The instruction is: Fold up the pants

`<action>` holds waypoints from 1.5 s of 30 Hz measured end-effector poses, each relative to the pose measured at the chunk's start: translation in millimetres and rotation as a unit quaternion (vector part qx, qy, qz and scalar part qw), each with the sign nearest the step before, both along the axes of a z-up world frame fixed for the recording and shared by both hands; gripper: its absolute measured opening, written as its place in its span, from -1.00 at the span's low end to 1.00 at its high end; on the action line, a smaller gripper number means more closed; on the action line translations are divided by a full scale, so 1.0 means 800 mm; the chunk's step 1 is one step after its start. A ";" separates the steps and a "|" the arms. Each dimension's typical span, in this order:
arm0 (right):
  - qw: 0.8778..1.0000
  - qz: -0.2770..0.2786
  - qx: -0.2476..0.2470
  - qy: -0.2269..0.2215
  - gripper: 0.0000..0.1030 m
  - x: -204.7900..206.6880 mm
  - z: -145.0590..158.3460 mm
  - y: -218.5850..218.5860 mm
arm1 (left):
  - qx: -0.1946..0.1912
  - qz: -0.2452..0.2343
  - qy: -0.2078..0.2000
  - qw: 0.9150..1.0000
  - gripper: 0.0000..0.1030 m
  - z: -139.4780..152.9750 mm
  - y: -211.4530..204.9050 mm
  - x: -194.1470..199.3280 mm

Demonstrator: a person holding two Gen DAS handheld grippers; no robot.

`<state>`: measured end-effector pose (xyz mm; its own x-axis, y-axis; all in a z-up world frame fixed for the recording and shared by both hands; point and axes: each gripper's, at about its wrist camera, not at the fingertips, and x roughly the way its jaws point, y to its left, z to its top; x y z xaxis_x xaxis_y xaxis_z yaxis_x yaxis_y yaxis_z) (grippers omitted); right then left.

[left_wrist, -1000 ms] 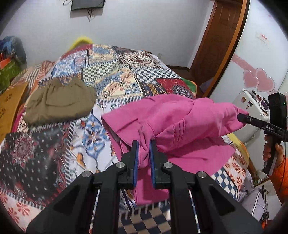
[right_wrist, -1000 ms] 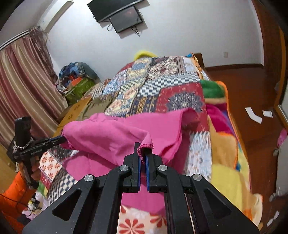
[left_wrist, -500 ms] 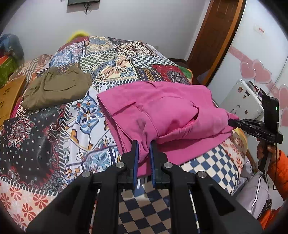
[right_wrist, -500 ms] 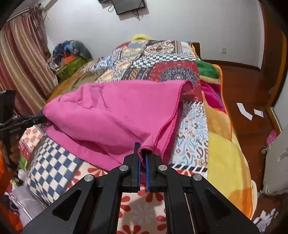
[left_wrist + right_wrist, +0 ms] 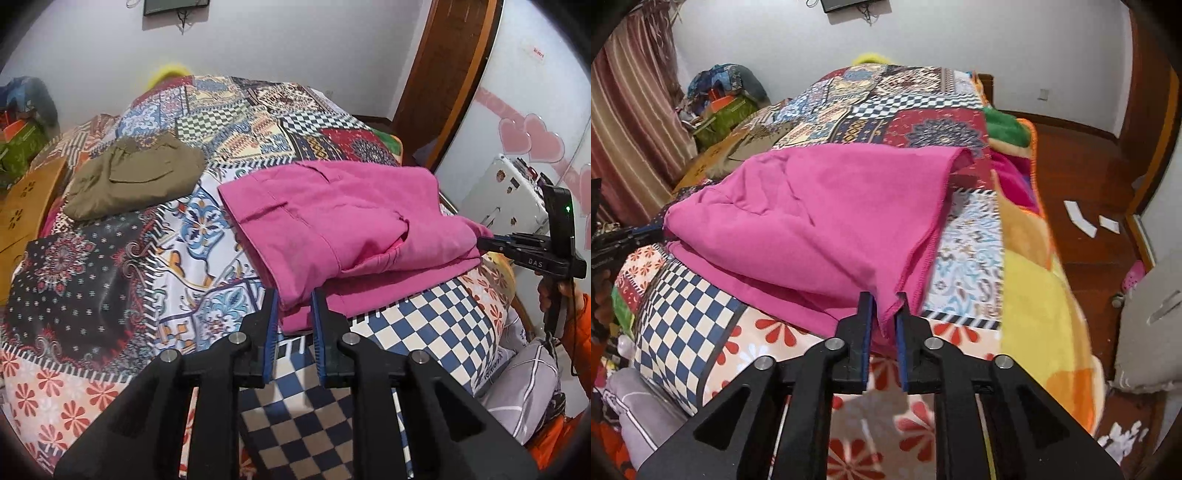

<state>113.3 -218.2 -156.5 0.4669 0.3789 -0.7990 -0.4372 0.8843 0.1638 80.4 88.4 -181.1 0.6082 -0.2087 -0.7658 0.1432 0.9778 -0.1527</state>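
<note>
The pink pants [image 5: 332,221] lie folded over on the patchwork bed quilt [image 5: 129,266], near its front edge. My left gripper [image 5: 293,314] has one folded corner between its blue pads; its jaws are opening and the cloth sits slack on the bed. Seen from the right wrist, the pink pants [image 5: 812,221] spread to the left, and a hemmed corner hangs loosely between the pads of my right gripper [image 5: 884,317], whose jaws are opening too. Each gripper shows in the other's view at the pants' far end: right gripper [image 5: 484,242], left gripper [image 5: 657,230].
Olive-brown folded pants [image 5: 136,177] lie on the quilt at the back left. A hand in an orange sleeve [image 5: 569,325] holds the right gripper beside a white appliance [image 5: 498,192]. Wooden floor with paper scraps [image 5: 1078,218] lies right of the bed. Curtains and clutter stand left.
The raised half of the pink pants has come down onto the lower half and now rests flat. Both grippers sank toward the bed, and the gap between each pair of pads has widened.
</note>
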 end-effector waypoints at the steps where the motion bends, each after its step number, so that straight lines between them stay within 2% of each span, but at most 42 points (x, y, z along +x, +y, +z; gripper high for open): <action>1: 1.000 -0.004 -0.004 -0.003 -0.76 -0.002 0.005 -0.003 | 0.001 0.004 -0.003 1.000 -0.69 0.004 0.003 -0.001; 7: 0.999 -0.021 0.021 -0.021 -0.74 -0.003 0.045 -0.011 | 0.004 0.015 -0.013 1.000 -0.69 0.026 0.011 0.009; 9: 0.999 -0.020 0.034 -0.031 -0.59 0.002 0.057 -0.003 | 0.001 0.013 -0.018 1.000 -0.69 0.035 0.006 0.021; 11: 0.998 -0.016 0.050 -0.043 -0.34 0.009 0.065 0.013 | -0.004 0.009 -0.017 1.000 -0.65 0.039 -0.003 0.035; 12: 0.997 -0.007 0.058 -0.047 -0.33 0.012 0.067 0.026 | -0.007 0.007 -0.015 1.000 -0.58 0.039 -0.009 0.043; 16: 0.997 0.027 0.062 -0.037 -0.33 0.022 0.051 0.075 | -0.016 -0.015 0.012 1.000 -0.55 0.018 -0.039 0.068; 21: 0.997 0.065 0.039 0.024 -0.33 0.022 -0.002 0.110 | -0.010 -0.035 0.043 0.998 -0.55 -0.016 -0.060 0.065; 24: 0.997 0.065 0.011 0.044 -0.33 0.015 -0.025 0.100 | -0.009 -0.040 0.049 0.998 -0.50 -0.031 -0.057 0.053; 28: 0.997 0.027 0.014 0.068 -0.33 0.012 -0.038 0.053 | -0.008 -0.045 0.045 0.998 -0.49 -0.035 -0.055 0.043; 30: 0.998 0.008 0.008 0.065 -0.33 0.011 -0.035 0.032 | -0.004 -0.047 0.044 0.998 -0.49 -0.035 -0.055 0.041; 33: 0.998 -0.014 -0.032 0.055 -0.33 0.004 -0.034 0.006 | 0.001 -0.052 0.045 0.998 -0.48 -0.033 -0.056 0.041; 35: 0.997 -0.028 -0.050 0.050 -0.33 0.002 -0.034 -0.011 | 0.008 -0.049 0.046 0.998 -0.34 -0.031 -0.053 0.040; 36: 0.997 -0.037 -0.050 0.051 -0.33 0.002 -0.031 -0.022 | 0.012 -0.045 0.046 0.998 -0.22 -0.029 -0.051 0.039; 40: 0.997 -0.062 -0.030 0.033 -0.33 0.011 -0.010 -0.045 | 0.008 -0.029 0.039 0.999 -0.20 -0.013 -0.037 0.037; 43: 0.998 -0.067 -0.004 0.017 -0.33 0.027 0.008 -0.042 | 0.021 -0.009 0.022 0.999 -0.12 0.003 -0.026 0.047; 45: 0.998 -0.065 0.000 0.004 -0.33 0.043 0.017 -0.033 | 0.027 0.012 0.012 0.999 0.03 0.014 -0.016 0.062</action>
